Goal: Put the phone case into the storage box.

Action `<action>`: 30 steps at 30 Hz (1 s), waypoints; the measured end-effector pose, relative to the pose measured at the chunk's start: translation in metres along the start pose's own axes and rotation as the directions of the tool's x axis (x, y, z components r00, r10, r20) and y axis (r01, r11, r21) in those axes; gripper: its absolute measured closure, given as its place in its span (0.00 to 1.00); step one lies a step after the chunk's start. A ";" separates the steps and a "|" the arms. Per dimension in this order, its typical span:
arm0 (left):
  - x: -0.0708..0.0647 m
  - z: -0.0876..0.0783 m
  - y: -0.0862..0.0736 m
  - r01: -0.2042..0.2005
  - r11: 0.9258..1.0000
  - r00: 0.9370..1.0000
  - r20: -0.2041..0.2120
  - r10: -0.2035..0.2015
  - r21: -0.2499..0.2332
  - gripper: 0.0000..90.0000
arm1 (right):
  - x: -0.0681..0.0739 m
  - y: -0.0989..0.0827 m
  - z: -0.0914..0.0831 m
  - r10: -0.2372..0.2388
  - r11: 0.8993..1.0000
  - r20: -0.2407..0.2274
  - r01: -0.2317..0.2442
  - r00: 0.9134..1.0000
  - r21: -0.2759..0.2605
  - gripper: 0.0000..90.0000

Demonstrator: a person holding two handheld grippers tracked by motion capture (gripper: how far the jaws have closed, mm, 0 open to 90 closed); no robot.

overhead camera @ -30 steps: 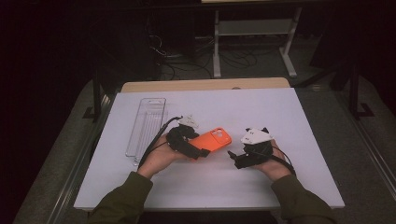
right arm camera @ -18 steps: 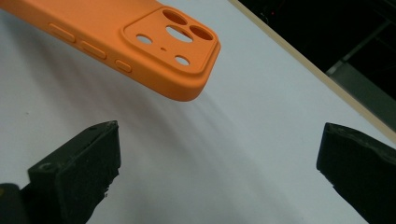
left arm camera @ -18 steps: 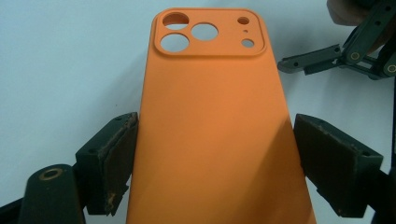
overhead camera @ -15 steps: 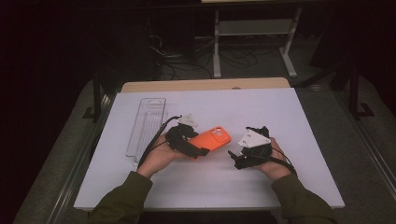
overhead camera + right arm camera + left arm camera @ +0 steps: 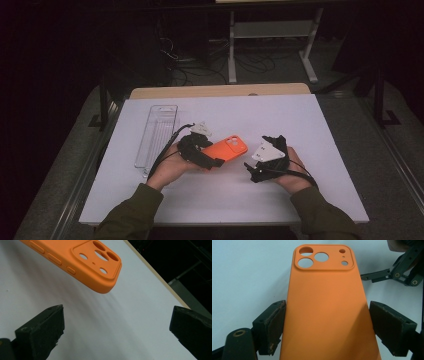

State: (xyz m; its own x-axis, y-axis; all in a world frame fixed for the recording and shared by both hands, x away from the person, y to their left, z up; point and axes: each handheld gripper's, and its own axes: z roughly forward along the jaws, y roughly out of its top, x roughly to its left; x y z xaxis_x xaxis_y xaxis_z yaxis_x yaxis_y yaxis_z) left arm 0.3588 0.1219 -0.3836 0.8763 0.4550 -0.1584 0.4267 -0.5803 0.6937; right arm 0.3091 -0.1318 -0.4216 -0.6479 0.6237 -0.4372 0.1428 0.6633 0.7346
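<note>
your left gripper (image 5: 327,332) has its fingers (image 5: 270,326) clamped on the long edges of the orange phone case (image 5: 327,305), held above the white surface (image 5: 300,120). it looks light, thin and bendy, so squeeze gently. your right gripper (image 5: 117,335), fingers apart and empty, could take the camera end.

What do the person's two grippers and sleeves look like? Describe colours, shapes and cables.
Both the left gripper and the right gripper are black, each topped by a grey three-cornered plate and trailing a black cable. Their jaws end in blocky dark pads with worn edges. The sleeves are dark olive green.
</note>
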 end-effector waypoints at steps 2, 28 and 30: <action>0.000 0.000 0.000 -0.001 1.000 1.000 -0.001 0.001 -0.001 0.18 | 0.001 0.000 0.000 -0.016 1.000 0.008 0.016 1.000 0.005 0.00; 0.000 0.001 0.000 -0.003 1.000 1.000 0.002 0.003 0.001 0.18 | 0.010 0.001 0.001 -0.193 0.981 0.090 0.192 0.977 0.019 0.00; 0.000 0.000 0.000 -0.005 1.000 1.000 -0.001 0.005 -0.003 0.18 | 0.011 0.001 0.001 -0.199 0.980 0.092 0.198 0.976 0.020 0.00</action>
State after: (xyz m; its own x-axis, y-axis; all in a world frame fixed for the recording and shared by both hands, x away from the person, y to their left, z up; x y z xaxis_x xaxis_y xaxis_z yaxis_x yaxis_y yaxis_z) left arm 0.3587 0.1217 -0.3841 0.8783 0.4524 -0.1543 0.4216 -0.5809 0.6963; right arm 0.3027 -0.1238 -0.4259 -0.5920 0.5144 -0.6204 0.0268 0.7820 0.6227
